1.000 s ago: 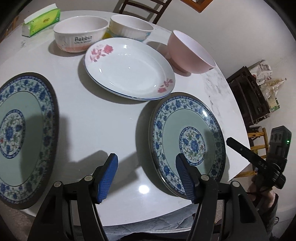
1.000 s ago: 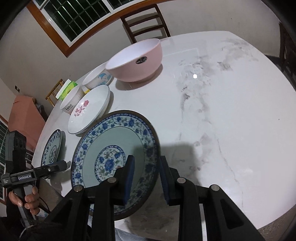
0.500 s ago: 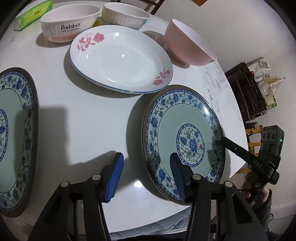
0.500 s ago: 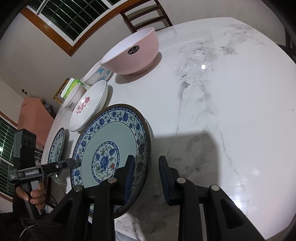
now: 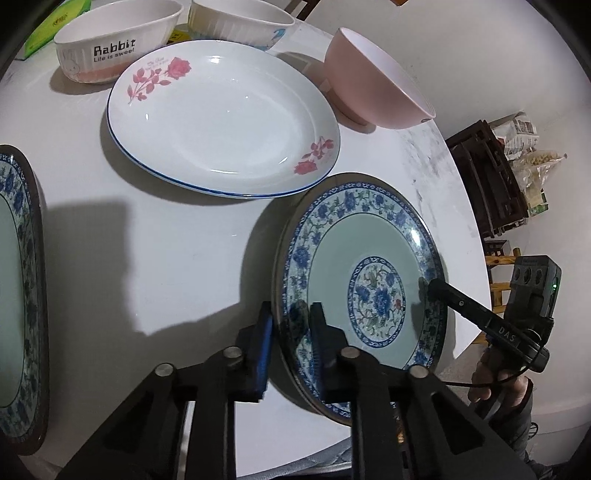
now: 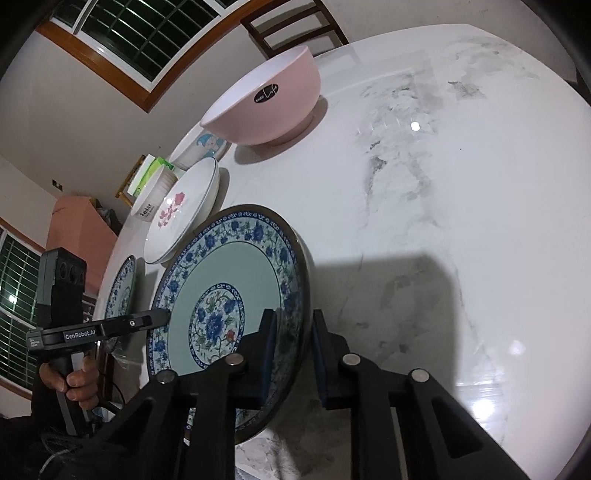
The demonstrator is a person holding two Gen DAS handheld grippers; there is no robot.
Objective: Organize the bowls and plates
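A blue-and-white floral plate lies near the table's edge; it also shows in the right wrist view. My left gripper has narrowed around the plate's left rim, one finger under it and one over. My right gripper straddles the opposite rim the same way. A second blue floral plate lies at far left. A white rose plate lies behind, with a pink bowl, a "Rabbit" bowl and a white ribbed bowl.
The round white marble table drops off close behind both grippers. A green tissue box sits at the back left. A chair stands beyond the far edge. Dark shelving with bags stands off the right side.
Both grippers have moved in onto the blue floral plate's rim. The left jaws have narrowed from wide open to close around the rim. The plate's near edge looks slightly raised.
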